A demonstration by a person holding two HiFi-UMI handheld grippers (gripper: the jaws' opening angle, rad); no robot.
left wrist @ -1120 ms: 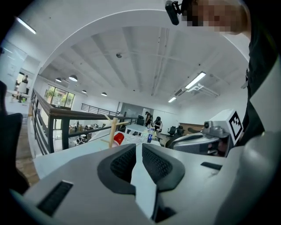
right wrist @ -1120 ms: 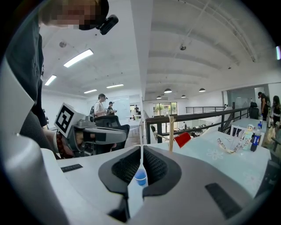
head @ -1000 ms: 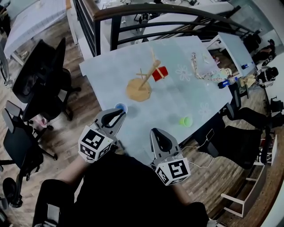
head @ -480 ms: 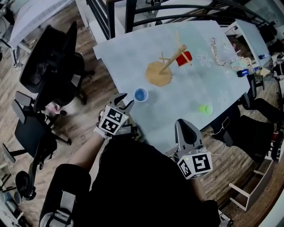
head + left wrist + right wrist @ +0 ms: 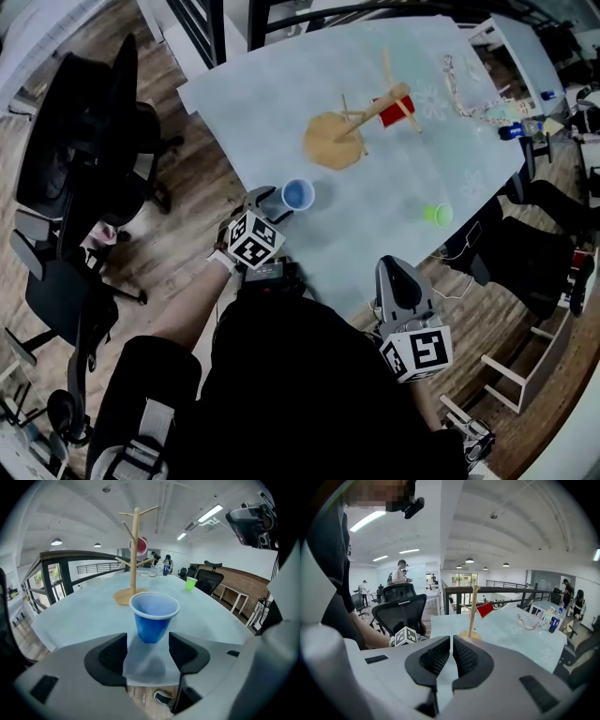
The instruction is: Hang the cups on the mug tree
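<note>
The person's left forearm (image 5: pixel 183 309) reaches out from the body, up and to the right toward the near left edge of the table (image 5: pixel 253 94). It is stretched nearly straight, with the marker cube over the hand. The left hand-held gripper (image 5: pixel 266 201) points slantwise down at the table edge. In the left gripper view, the left hand-held gripper (image 5: pixel 147 651) has its jaws spread wide; they have just been opening. The pads grip nothing. The blue cup (image 5: pixel 153 618) stands upright on the table just ahead of the gap between the tips, apart from both pads. From the head view the blue cup (image 5: pixel 298 195) sits just to the right of the jaw tips, near the table's near edge.

Farther back and to the right stands the wooden mug tree (image 5: pixel 361 122) on its round base. The red cup (image 5: pixel 396 106) hangs on a branch on its right side.

The right hand-held gripper (image 5: pixel 395 269) is held close to the body at the near right, below the table edge. It angles gently downward, with its marker cube nearest the person. In the right gripper view, the right hand-held gripper (image 5: pixel 451 660) has its jaws pressed together with nothing between them.

The green cup (image 5: pixel 436 215) stands on the table to the right, near the near right edge and well apart from both hand-held grippers.
</note>
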